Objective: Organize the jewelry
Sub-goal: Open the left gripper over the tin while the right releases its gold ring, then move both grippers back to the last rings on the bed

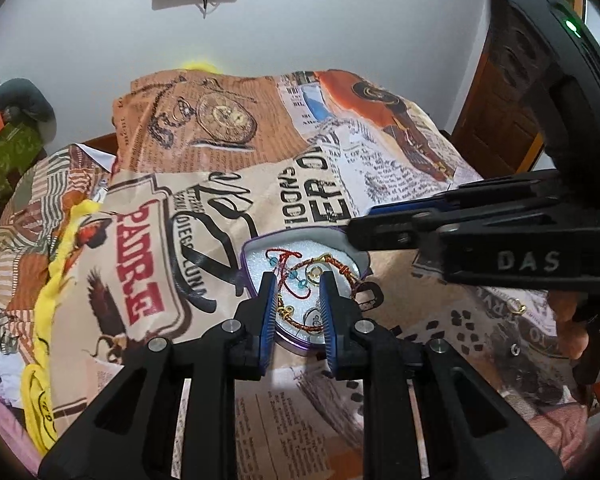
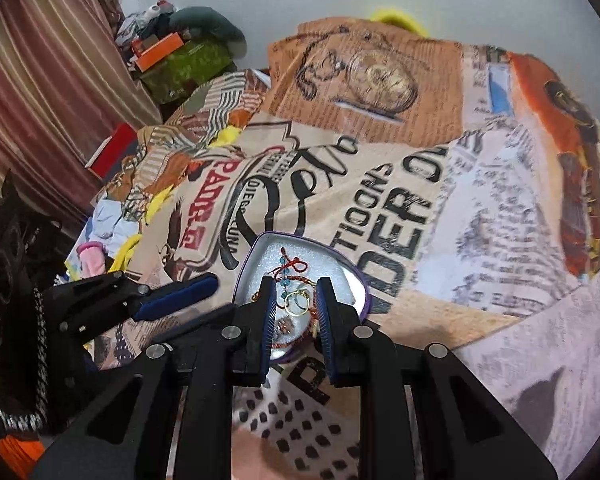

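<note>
A purple heart-shaped tin [image 1: 256, 250] [image 2: 256, 248] with a white foam lining lies open on a printed cloth [image 1: 204, 184]. Inside it lie a red thread bracelet with blue beads [image 1: 284, 258] [image 2: 294, 265], a brown beaded bracelet [image 1: 340, 270] and a gold ring [image 2: 298, 302]. My left gripper [image 1: 298, 280] is open just above the tin's near edge, holding nothing. My right gripper [image 2: 296, 284] is open over the tin, with the gold ring lying between its fingers. In the left wrist view the right gripper [image 1: 360, 232] reaches in from the right over the tin's far rim.
A gold ring [image 1: 518, 308] and a small silver ring [image 1: 513, 349] lie on the cloth to the tin's right. Yellow fabric [image 1: 48, 292] edges the cloth on the left. Boxes and clutter [image 2: 172, 60] sit at the far left by a striped curtain [image 2: 40, 80].
</note>
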Demonstrator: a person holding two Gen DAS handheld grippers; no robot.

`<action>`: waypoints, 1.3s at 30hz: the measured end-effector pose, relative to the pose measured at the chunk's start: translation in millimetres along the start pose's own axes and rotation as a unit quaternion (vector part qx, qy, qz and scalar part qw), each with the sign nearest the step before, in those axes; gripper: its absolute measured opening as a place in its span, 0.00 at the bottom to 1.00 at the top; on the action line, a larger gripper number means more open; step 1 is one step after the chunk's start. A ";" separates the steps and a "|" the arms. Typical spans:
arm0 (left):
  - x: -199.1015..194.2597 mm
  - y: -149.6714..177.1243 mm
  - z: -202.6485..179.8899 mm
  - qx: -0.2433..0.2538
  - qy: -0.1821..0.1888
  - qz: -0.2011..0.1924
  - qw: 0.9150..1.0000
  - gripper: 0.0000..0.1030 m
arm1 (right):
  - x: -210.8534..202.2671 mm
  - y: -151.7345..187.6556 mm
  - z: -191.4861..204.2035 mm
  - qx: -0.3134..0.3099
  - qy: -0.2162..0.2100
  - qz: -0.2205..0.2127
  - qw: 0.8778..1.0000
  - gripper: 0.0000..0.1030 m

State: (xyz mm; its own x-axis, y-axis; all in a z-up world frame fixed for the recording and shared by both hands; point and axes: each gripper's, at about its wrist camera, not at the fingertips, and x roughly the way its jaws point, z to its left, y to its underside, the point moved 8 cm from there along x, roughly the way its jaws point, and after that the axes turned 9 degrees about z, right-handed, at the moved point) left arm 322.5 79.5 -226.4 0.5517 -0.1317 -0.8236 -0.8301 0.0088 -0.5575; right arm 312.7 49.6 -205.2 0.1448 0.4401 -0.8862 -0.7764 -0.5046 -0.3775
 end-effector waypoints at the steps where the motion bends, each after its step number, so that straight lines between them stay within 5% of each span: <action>1: -4.5 -0.9 -1.4 -0.001 -0.001 -0.003 1.000 0.19 | -7.7 1.5 -0.7 -0.001 0.007 -0.008 1.000 0.18; 9: -41.8 -8.5 -22.1 0.010 -0.005 -0.027 1.000 0.23 | -64.8 17.8 -14.7 0.002 0.047 -0.060 0.997 0.19; 14: -56.7 -9.5 -46.8 0.022 0.004 -0.036 0.999 0.24 | -98.3 37.6 -30.8 0.012 0.083 -0.094 0.992 0.39; 20: -59.3 -3.3 -81.4 0.040 0.018 -0.030 0.999 0.25 | -119.6 65.3 -51.1 0.021 0.117 -0.106 0.987 0.40; 39: 4.9 58.8 -176.3 0.087 0.079 0.079 0.990 0.31 | -112.7 154.1 -97.6 0.051 0.155 -0.070 0.984 0.40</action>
State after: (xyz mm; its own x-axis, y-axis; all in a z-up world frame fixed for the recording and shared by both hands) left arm 262.2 -95.4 -244.8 0.3854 -0.2678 -0.8830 -0.8708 0.2108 -0.4441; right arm 236.6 -150.2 -189.7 0.4235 0.2444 -0.8723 -0.7906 -0.3704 -0.4876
